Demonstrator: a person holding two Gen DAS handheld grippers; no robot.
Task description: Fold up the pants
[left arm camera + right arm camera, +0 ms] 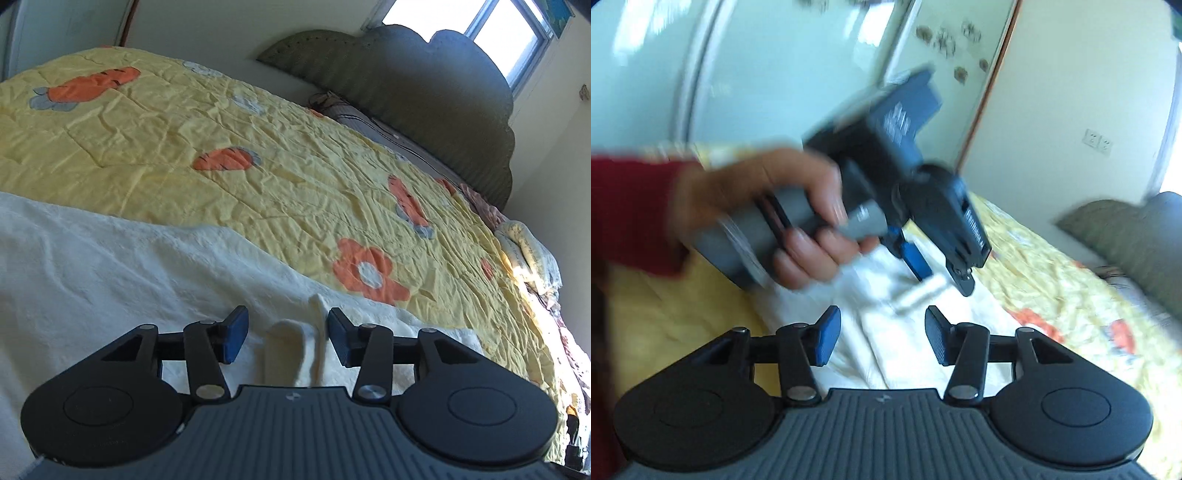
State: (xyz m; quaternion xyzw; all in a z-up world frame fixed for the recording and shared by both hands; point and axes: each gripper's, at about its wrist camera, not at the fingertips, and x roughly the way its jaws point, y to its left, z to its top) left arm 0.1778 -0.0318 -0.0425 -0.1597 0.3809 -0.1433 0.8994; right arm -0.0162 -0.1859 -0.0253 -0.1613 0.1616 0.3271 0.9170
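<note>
While left wrist view looks along bed (155, 122): left tongs (286, 338) spread, low over white pants (110, 266), raised fold between pads. Right wrist view, blurred: right tongs (881, 339) spread above pants (886, 354). Step, judged: reaching for grip; next, pinch edge.

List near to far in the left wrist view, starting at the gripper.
left gripper → raised fold of cream pants between its open fingers → yellow quilt with carrot and flower print → green headboard → window
</note>
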